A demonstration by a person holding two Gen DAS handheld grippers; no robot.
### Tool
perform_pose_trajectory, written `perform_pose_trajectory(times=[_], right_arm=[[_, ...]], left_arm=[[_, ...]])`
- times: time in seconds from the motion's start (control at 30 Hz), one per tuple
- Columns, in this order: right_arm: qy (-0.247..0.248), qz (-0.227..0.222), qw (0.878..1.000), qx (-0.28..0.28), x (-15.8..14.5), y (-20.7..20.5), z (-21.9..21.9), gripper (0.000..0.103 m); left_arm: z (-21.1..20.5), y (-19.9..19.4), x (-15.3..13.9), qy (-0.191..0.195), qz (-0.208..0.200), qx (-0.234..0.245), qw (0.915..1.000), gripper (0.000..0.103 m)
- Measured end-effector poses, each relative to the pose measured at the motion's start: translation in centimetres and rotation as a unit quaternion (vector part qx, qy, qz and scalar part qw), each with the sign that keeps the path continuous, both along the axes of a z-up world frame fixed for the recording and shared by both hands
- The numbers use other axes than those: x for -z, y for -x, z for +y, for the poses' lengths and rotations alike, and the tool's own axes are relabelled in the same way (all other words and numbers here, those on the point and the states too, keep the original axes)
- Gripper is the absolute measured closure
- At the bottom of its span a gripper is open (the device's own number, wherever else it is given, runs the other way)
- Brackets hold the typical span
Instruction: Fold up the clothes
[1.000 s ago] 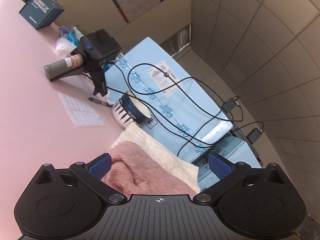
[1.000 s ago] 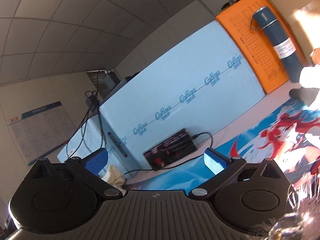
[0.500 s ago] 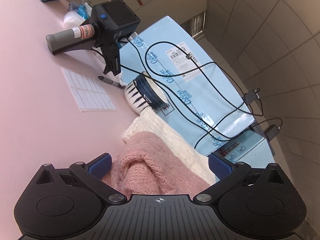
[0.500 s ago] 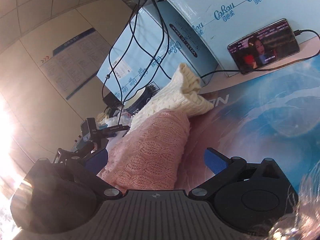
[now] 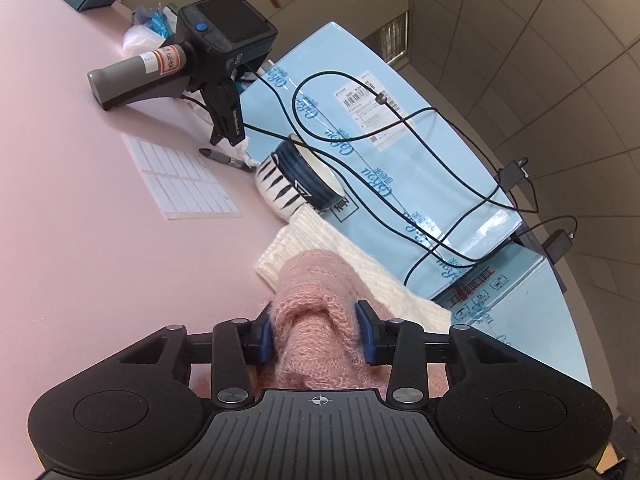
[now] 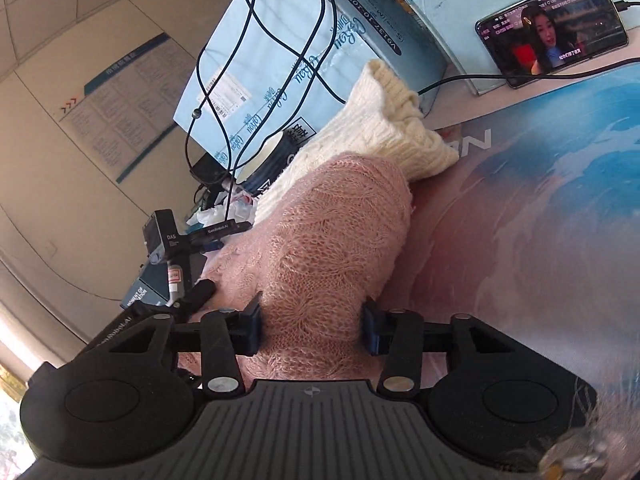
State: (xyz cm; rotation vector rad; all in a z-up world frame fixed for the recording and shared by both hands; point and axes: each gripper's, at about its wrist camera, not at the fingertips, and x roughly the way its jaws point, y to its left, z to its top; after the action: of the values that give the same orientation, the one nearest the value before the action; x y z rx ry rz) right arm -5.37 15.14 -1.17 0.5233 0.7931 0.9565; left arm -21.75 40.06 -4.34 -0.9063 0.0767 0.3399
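Note:
A pink knitted garment [image 5: 320, 276] lies folded on a cream knitted garment [image 5: 360, 260] at the far edge of the pink table [image 5: 80, 220]. My left gripper [image 5: 316, 330] has its blue pads pressed into a bunched fold of the pink garment. In the right wrist view the pink garment [image 6: 336, 240] lies over the cream garment [image 6: 384, 120] on a blue printed mat [image 6: 540, 220]. My right gripper [image 6: 312, 328] is closed around the near end of the pink garment.
A blue and white bowl [image 5: 300, 176], a marker [image 5: 224, 158], a label sheet [image 5: 180, 176] and a handheld scanner device [image 5: 192, 60] sit beyond the clothes. Light blue boxes [image 5: 400, 148] with black cables stand behind. A phone [image 6: 552, 36] leans on a box.
Both grippers have closed from wide open onto the pink garment. The right gripper swung down from the boxes toward the clothes, and the left moved closer in.

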Motion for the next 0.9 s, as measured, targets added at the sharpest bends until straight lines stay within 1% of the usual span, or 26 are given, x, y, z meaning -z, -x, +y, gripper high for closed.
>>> perform_pose_trajectory(times=[0.03,0.07,0.13,0.2,0.27,0.33,0.37,0.47,0.57,0.63,0.73,0.77,0.8,0.83,0.87,0.9], right_arm=[[-0.009,-0.001,1.0,0.0,-0.2,0.3,-0.5,0.067],[-0.018,-0.003,1.0,0.001,-0.6,0.6,-1.1,0.068],[-0.036,-0.008,0.999,0.002,-1.2,1.2,-2.4,0.069],[-0.055,-0.013,0.998,0.004,-1.9,1.9,-3.8,0.069],[-0.071,-0.023,0.997,0.015,-2.6,2.8,-6.2,0.069],[-0.074,-0.032,0.996,0.037,-3.1,3.4,-8.8,0.069],[-0.071,-0.035,0.995,0.052,-3.2,3.6,-10.1,0.069],[-0.064,-0.045,0.992,0.098,-3.5,4.4,-14.0,0.069],[-0.056,-0.055,0.987,0.143,-3.9,5.1,-18.0,0.069],[-0.05,-0.061,0.982,0.174,-4.1,5.6,-20.5,0.069],[-0.028,-0.063,0.97,0.231,-3.6,5.5,-23.4,0.069],[-0.018,-0.065,0.966,0.249,-3.4,5.5,-24.2,0.068],[-0.003,-0.068,0.962,0.263,-3.2,5.5,-24.5,0.068],[0.012,-0.071,0.958,0.276,-2.9,5.6,-24.7,0.068],[0.028,-0.074,0.954,0.289,-2.7,5.6,-25.0,0.068],[0.043,-0.077,0.949,0.302,-2.4,5.7,-25.2,0.067]], left_arm=[[0.0,0.0,0.0,0.001,-0.007,0.006,1.0,0.071],[-0.1,0.0,-0.1,-0.005,-0.015,0.014,0.9998,0.074],[-0.7,0.2,-0.5,-0.024,-0.036,0.035,0.9984,0.074],[-1.5,0.3,-1.0,-0.04,-0.055,0.07,0.9952,0.075],[-3.1,0.4,-1.5,-0.051,-0.062,0.107,0.991,0.075],[-4.7,0.5,-2.0,-0.061,-0.071,0.143,0.9854,0.074],[-5.5,0.2,-2.2,-0.059,-0.074,0.16,0.9827,0.074],[-8.3,-1.8,-3.0,-0.056,-0.067,0.221,0.9714,0.074],[-11.4,-5.0,-4.0,-0.067,-0.049,0.272,0.9587,0.074],[-13.4,-7.4,-4.6,-0.073,-0.027,0.31,0.9476,0.074],[-16.2,-11.2,-5.4,-0.09,0.022,0.371,0.924,0.071],[-17.1,-12.6,-5.7,-0.101,0.044,0.394,0.9126,0.06],[-18.1,-14.2,-6.0,-0.114,0.063,0.419,0.8983,0.047],[-18.8,-15.3,-6.1,-0.123,0.075,0.439,0.8869,0.044],[-19.2,-16.2,-6.1,-0.127,0.081,0.452,0.8792,0.036],[-19.6,-17.0,-6.1,-0.129,0.085,0.463,0.8725,0.033]])
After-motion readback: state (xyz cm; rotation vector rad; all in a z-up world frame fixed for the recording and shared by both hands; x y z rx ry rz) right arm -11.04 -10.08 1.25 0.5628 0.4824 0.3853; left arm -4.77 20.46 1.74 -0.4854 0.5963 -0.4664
